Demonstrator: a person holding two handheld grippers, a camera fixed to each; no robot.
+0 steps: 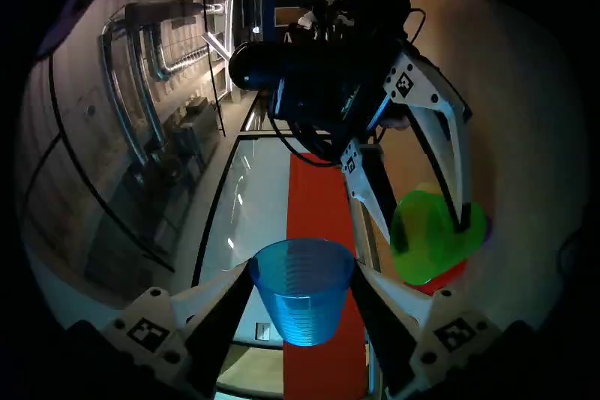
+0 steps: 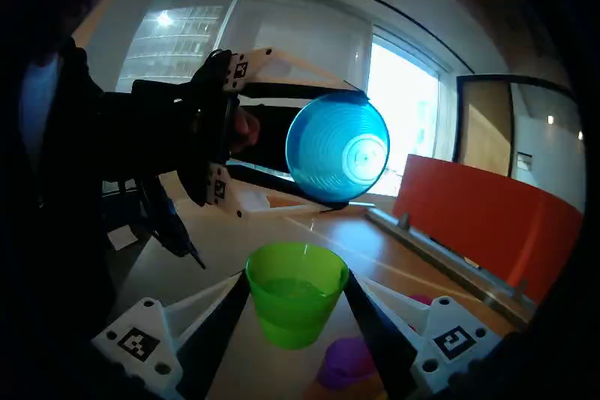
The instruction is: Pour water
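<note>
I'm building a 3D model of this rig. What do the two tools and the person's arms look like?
Both the left tool and right tool have white angular fingers with black inner pads, each bearing a square black-and-white marker. The right tool's body is black, trailing a black cable. The person's sleeve is dark.

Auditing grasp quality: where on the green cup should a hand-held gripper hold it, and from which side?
The green cup: upper wall, from the side, a finger on each opposite face, as the right hand-held gripper holds it. The wall narrows toward the base, and this leaves the mouth clear for pouring.
</note>
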